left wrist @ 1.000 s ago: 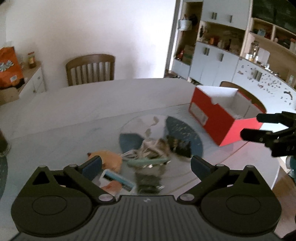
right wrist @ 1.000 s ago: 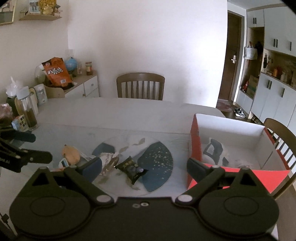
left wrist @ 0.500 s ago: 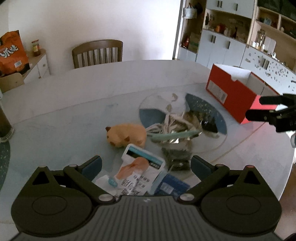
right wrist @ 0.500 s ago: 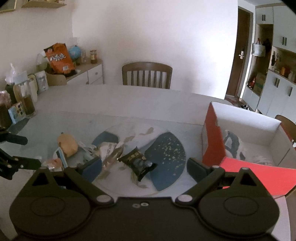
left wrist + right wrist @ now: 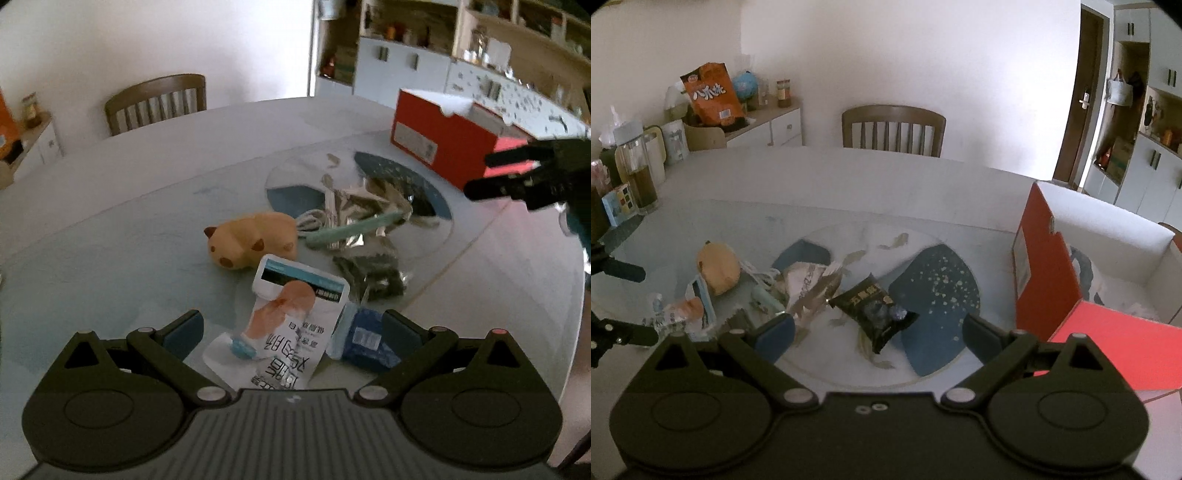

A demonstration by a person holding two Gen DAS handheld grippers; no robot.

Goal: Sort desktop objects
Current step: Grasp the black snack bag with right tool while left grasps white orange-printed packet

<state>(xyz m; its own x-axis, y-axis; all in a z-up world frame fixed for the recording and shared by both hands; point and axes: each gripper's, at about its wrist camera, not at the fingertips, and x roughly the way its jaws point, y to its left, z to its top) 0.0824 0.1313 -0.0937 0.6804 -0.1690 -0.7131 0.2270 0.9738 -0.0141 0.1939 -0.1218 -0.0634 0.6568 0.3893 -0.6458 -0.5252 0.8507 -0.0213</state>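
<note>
A pile of small objects lies on the round table. In the left wrist view my left gripper (image 5: pixel 291 328) is open just above a white pouch (image 5: pixel 284 328) with an orange picture; a blue packet (image 5: pixel 365 339) lies by its right finger. Beyond sit a tan plush animal (image 5: pixel 251 240), a mint-green stick (image 5: pixel 351 229), silver wrappers (image 5: pixel 369 206) and a dark snack bag (image 5: pixel 373 277). My right gripper (image 5: pixel 879 330) is open over a black snack packet (image 5: pixel 875 308). The open red box (image 5: pixel 1049 273) stands to the right.
A glass turntable (image 5: pixel 923 369) with blue patches covers the table's middle. Bottles and a small carton (image 5: pixel 618 203) stand at the far left edge. A wooden chair (image 5: pixel 892 129) is behind the table; a sideboard holds an orange bag (image 5: pixel 711 96).
My left gripper has pulled back and dropped toward the near pile, so the white pouch now lies between its fingers. The right gripper moved slightly forward toward the black packet. Both stayed open.
</note>
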